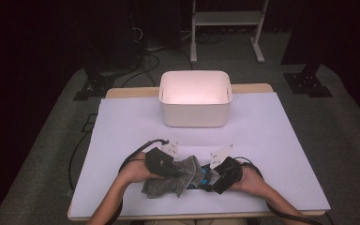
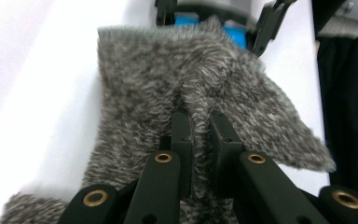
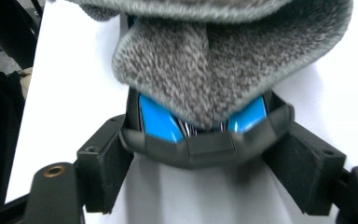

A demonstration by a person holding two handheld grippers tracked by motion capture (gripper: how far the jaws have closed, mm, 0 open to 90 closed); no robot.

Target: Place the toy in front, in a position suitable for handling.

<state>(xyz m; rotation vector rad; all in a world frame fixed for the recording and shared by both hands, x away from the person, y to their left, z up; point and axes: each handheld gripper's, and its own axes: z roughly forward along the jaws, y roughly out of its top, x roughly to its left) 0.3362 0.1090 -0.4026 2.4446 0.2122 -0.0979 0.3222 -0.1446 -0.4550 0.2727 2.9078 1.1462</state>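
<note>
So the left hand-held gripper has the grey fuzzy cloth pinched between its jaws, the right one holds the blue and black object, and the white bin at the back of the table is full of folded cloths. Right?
Not quite: the white bin looks empty, as the high view shows. The rest holds: the left hand-held gripper pinches the grey fuzzy cloth, and the right hand-held gripper holds the blue and black object.

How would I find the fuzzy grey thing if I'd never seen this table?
Start at the white plastic bin on the pale table cover, then come toward the person's hands. Between the two black grippers lies the speckled grey fleecy cloth, the single soft, crumpled thing there, beside a hard blue-and-black object.
</note>
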